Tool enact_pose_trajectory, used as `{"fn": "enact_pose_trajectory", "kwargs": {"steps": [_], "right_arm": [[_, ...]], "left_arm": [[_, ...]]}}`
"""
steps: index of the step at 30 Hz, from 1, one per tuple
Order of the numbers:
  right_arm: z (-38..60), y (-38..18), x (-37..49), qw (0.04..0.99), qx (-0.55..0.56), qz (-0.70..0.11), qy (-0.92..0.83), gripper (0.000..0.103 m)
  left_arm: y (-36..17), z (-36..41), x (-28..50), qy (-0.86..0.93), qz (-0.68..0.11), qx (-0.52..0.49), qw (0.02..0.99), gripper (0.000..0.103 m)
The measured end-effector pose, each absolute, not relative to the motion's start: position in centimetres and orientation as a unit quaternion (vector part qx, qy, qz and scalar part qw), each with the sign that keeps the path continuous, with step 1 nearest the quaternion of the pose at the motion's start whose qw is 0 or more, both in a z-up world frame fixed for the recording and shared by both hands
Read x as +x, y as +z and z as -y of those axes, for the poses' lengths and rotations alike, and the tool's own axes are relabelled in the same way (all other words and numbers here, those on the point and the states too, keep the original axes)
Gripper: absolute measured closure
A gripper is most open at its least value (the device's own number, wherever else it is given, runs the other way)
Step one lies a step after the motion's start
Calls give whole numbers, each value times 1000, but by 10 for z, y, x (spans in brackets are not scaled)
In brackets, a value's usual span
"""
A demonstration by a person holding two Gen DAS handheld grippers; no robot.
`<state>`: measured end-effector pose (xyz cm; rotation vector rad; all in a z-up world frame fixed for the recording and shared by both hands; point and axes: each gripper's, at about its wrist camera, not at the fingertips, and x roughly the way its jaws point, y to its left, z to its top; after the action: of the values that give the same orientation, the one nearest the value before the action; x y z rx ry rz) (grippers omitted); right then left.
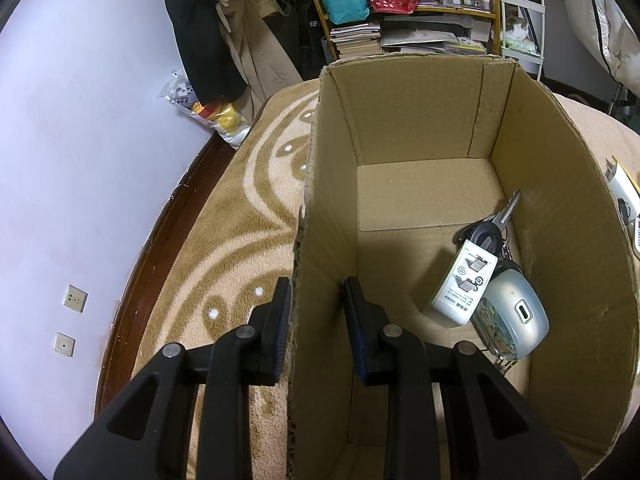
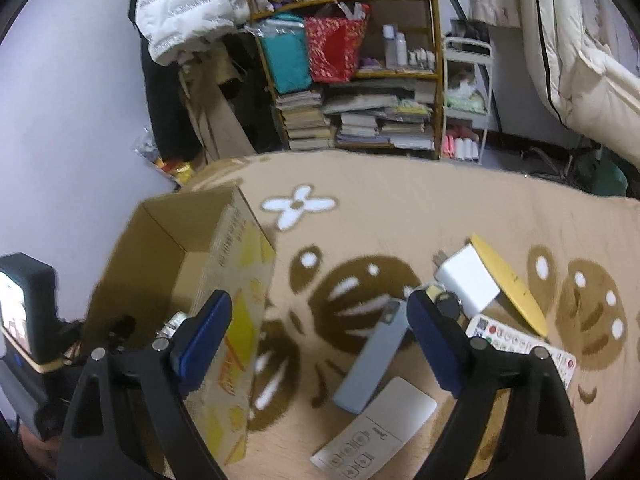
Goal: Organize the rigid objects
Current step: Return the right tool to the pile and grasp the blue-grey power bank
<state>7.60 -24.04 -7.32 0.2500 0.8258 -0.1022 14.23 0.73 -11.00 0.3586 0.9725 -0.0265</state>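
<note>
Left tongs (image 1: 316, 312): straddling the near-left wall of the cardboard box (image 1: 560, 184), one pad outside and one inside; the outer pad is sitting against the cardboard, the inner one is standing off it, so they are parted and not pinching the wall.
Box contents: lying in the right-hand corner of the floor are a bunch of keys (image 1: 490, 226), a white charger (image 1: 466, 284) resting partly over them, and a silver oval device (image 1: 512, 314) touching the charger's right edge.
Surface: the box is standing upright on a tan blanket with cream swirls (image 1: 240, 216), running alongside a pale wall.
Right tongs (image 2: 320, 322): hanging wide apart and gripping nothing, hovering above the blanket just right of the box.
Loose items: a grey-blue slab (image 2: 372, 364) is lying between the blue pads, overlapping a white remote (image 2: 376, 432) nearer the camera.
Further right: a white plug adapter (image 2: 470, 282) is sitting beside a yellow oval piece (image 2: 508, 284), with a small dark round object (image 2: 448, 306) and a white button-covered remote (image 2: 516, 340) below it.
Backdrop: a crowded shelf of books and bags (image 2: 360, 120) is standing behind the blanket.
</note>
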Motion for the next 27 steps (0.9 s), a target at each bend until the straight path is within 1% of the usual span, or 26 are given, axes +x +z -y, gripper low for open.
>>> {"fn": "enact_pose_trajectory", "kwargs": {"steps": [7, 12, 23, 25, 27], "right_arm": [[254, -112, 82, 886, 126, -442, -67, 9], [269, -135, 84, 865, 163, -469, -70, 9], [283, -161, 88, 848, 192, -488, -77, 10], [283, -163, 89, 847, 187, -491, -80, 20], [282, -166, 91, 845, 183, -496, -83, 43]], "left_arm": [[-110, -8, 143, -13, -465, 171, 869, 77], [-110, -7, 143, -13, -465, 171, 869, 77], [-110, -7, 143, -13, -465, 172, 868, 77], [-110, -8, 142, -12, -465, 173, 868, 77], [-110, -8, 142, -12, -465, 173, 868, 77]]}}
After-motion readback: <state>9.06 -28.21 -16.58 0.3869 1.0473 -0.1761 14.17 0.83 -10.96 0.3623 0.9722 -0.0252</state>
